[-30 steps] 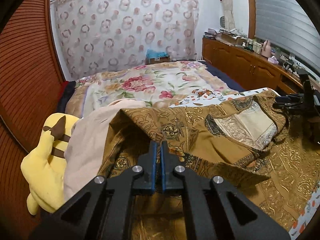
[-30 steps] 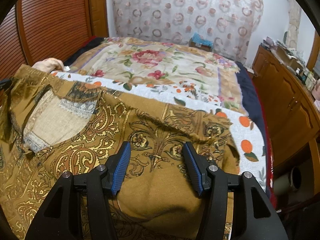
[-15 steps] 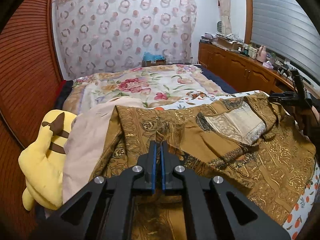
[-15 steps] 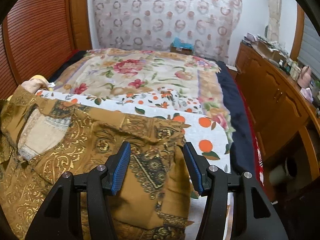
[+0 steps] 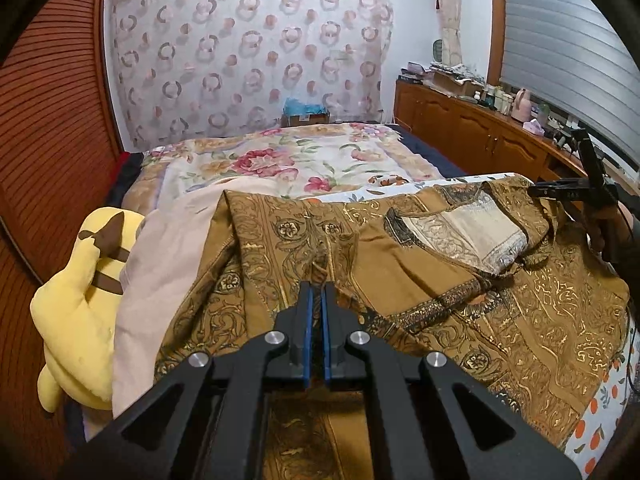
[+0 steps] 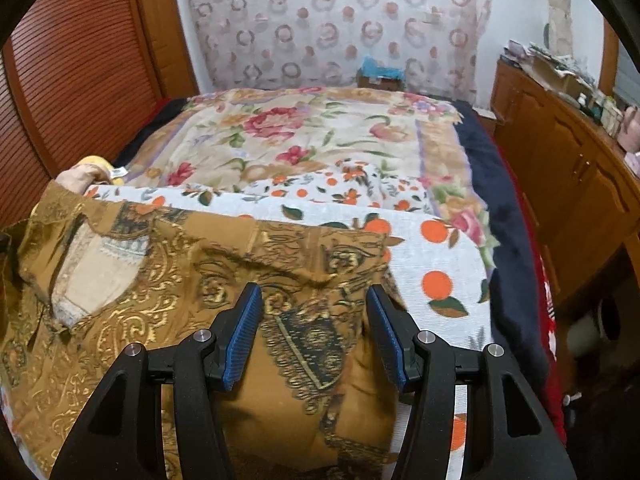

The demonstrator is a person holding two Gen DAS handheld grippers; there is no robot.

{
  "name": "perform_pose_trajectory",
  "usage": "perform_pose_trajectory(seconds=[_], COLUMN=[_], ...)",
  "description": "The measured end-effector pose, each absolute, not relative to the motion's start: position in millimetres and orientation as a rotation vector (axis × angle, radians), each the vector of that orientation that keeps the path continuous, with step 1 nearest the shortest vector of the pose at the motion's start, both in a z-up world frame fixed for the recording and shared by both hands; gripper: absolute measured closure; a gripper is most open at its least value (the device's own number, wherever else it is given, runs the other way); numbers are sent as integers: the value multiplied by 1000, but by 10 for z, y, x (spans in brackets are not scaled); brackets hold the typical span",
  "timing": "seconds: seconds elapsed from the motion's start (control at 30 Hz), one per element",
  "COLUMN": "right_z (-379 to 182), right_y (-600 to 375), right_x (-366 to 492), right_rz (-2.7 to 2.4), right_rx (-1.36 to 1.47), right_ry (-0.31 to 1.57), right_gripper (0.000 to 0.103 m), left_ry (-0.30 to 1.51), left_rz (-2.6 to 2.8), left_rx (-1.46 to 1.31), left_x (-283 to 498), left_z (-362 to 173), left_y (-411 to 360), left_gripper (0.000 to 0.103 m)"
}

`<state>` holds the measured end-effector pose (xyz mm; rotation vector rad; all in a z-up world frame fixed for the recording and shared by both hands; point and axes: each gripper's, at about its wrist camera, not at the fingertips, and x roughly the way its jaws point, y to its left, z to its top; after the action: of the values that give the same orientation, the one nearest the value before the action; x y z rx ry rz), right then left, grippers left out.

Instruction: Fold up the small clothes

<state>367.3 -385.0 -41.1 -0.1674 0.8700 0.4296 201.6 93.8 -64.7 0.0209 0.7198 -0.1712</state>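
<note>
A brown garment with gold paisley print (image 5: 460,300) lies spread on the bed, its pale lined neck opening (image 5: 460,232) facing up. My left gripper (image 5: 316,292) is shut, and a pucker of the garment's left side runs into its tips. In the right wrist view the same garment (image 6: 132,320) fills the lower left. My right gripper (image 6: 314,308) hangs over a folded-in sleeve (image 6: 308,340). Its jaws are closing, with the cloth below and between them, and the blue pads stand apart from it.
A white sheet with orange fruit print (image 6: 436,264) lies under the garment on a floral quilt (image 5: 288,160). A yellow plush toy (image 5: 76,292) and pink cloth (image 5: 168,264) sit at the left. A wooden cabinet (image 5: 472,128) lines the right; a slatted wooden wall stands left.
The right gripper has shifted toward the garment's right edge, so more of the orange-print sheet shows, and its jaws have narrowed a little. The left gripper stays shut with the cloth drawn slightly nearer.
</note>
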Motion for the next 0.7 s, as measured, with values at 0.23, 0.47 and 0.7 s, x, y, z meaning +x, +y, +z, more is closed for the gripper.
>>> perform_pose_trajectory(seconds=[0.23,0.47,0.7], right_z=[-320,-223,-30], right_y=[-3835,-3926,-3830], right_x=[3575,3386,3290], right_rz=[437,430,404], right_rx=[-196,-184,-241], right_ry=[840,821,747], right_gripper=[93,94,68], left_ry=[692,604,622], left_rz=[-155,-162,-145], left_rx=[6,-43,-38], left_x=[1926,1648,1450], left_z=[-618,-462,-562], left_y=[950,1078,1156], left_gripper=[102,103,103])
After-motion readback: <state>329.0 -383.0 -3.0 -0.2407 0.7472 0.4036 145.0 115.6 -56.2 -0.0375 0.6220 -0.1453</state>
